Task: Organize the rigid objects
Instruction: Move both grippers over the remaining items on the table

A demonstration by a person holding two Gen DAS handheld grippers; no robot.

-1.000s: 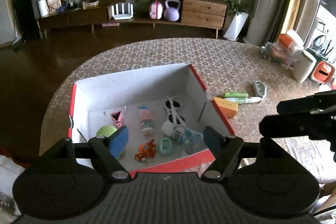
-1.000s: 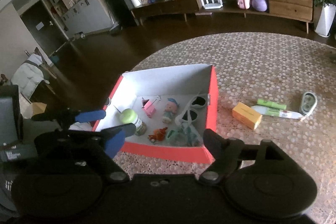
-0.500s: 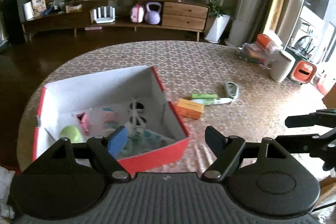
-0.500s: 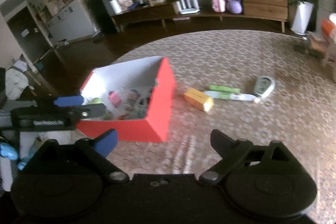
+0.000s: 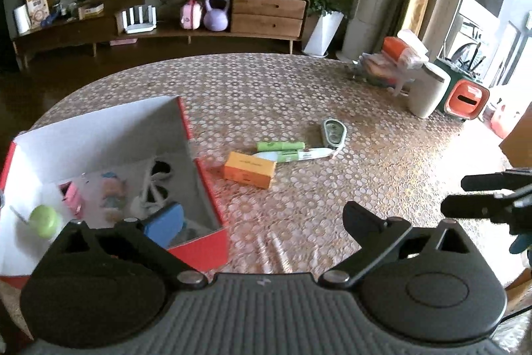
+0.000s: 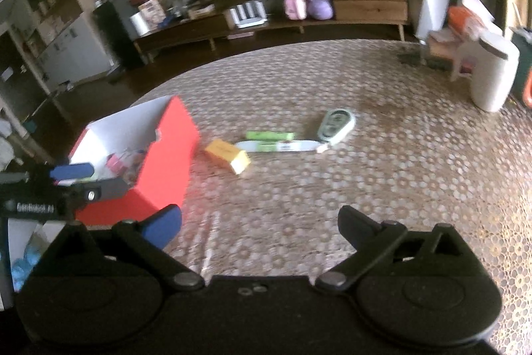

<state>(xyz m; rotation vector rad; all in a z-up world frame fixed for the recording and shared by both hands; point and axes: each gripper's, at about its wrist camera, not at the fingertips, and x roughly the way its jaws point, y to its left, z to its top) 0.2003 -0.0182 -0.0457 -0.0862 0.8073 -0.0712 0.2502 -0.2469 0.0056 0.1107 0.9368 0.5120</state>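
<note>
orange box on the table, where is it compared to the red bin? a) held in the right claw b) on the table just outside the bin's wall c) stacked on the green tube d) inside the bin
b: the orange box lies flat on the table, just outside the red bin, apart from the green tube, and both claws are empty.

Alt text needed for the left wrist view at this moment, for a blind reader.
The open, empty left gripper hovers over a patterned round table, its blue-padded finger above a red box holding small toys. Beyond lie an orange carton, green tube, white tube and oval case.
</note>
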